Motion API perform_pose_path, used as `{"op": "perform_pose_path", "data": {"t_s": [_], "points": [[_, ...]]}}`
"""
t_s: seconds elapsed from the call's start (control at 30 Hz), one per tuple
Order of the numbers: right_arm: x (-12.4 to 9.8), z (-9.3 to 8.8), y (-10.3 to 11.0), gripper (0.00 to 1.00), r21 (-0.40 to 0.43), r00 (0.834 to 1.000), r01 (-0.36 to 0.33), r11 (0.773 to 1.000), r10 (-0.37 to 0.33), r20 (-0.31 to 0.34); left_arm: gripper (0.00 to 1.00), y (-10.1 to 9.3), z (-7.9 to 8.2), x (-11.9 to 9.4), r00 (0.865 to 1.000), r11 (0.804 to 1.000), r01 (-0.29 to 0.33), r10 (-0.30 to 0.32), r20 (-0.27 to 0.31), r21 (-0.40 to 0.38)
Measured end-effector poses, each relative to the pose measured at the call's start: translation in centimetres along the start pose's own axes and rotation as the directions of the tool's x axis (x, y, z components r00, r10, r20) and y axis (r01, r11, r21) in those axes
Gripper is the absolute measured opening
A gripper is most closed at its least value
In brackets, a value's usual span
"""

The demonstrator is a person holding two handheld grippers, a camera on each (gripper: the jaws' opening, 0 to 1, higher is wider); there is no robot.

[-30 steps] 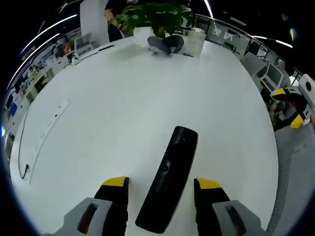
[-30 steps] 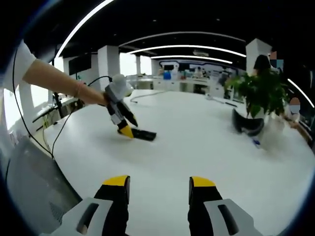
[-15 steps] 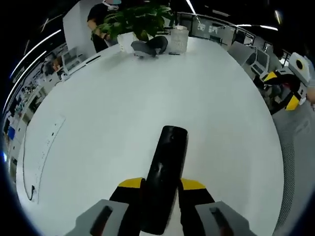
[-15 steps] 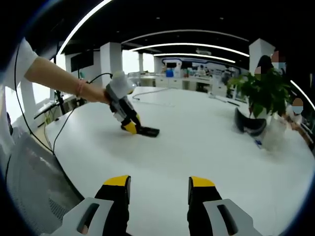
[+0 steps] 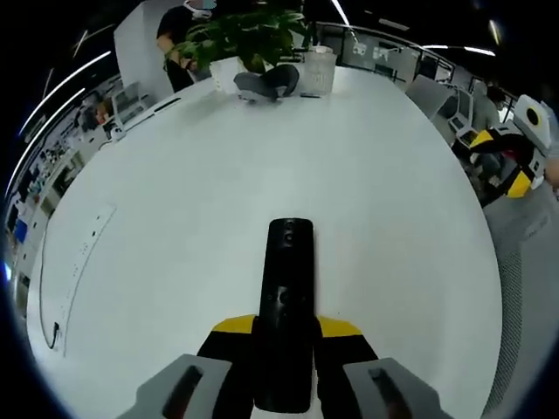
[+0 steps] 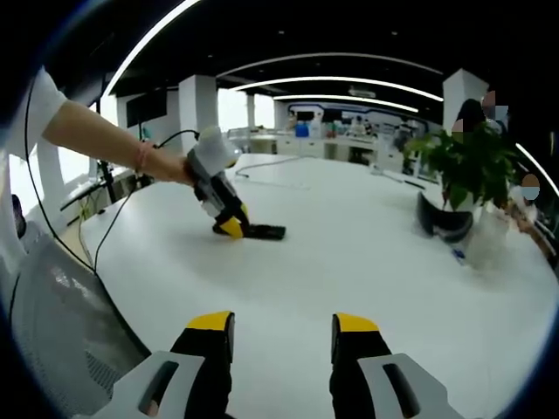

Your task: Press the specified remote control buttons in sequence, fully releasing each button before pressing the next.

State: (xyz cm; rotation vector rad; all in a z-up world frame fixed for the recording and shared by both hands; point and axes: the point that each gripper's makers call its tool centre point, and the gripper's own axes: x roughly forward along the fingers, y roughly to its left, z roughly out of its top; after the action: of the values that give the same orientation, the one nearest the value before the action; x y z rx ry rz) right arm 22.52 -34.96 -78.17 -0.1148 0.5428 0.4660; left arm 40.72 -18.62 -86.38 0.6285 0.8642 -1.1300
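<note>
On table point(image 5: 175, 227), left gripper point(image 5: 286, 326) pinches remote point(image 5: 286, 305) pointing 12 o'clock; right gripper point(image 6: 282, 323) hangs spread, off the surface.

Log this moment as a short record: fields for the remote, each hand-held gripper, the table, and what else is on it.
remote: black remote, flat on the table, near end between the left jaws
left hand-held gripper: shut on the remote's sides, held by a hand
right hand-held gripper: open, nothing between its jaws, held apart from the remote
table: large white table
other items: potted plant at the far edge, dark headset beside it
</note>
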Motion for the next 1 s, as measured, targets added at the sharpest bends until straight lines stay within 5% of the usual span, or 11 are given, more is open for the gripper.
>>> {"op": "perform_pose_path", "data": {"t_s": [1.0], "points": [[0.2, -0.1, 0.5, 0.41, -0.02, 1.0, -0.022, 1.0, 0.022, -0.017, 0.24, -2.4, -0.4, -0.5, 0.999, 1.0, 0.011, -0.012, 0.03, 0.011]]}}
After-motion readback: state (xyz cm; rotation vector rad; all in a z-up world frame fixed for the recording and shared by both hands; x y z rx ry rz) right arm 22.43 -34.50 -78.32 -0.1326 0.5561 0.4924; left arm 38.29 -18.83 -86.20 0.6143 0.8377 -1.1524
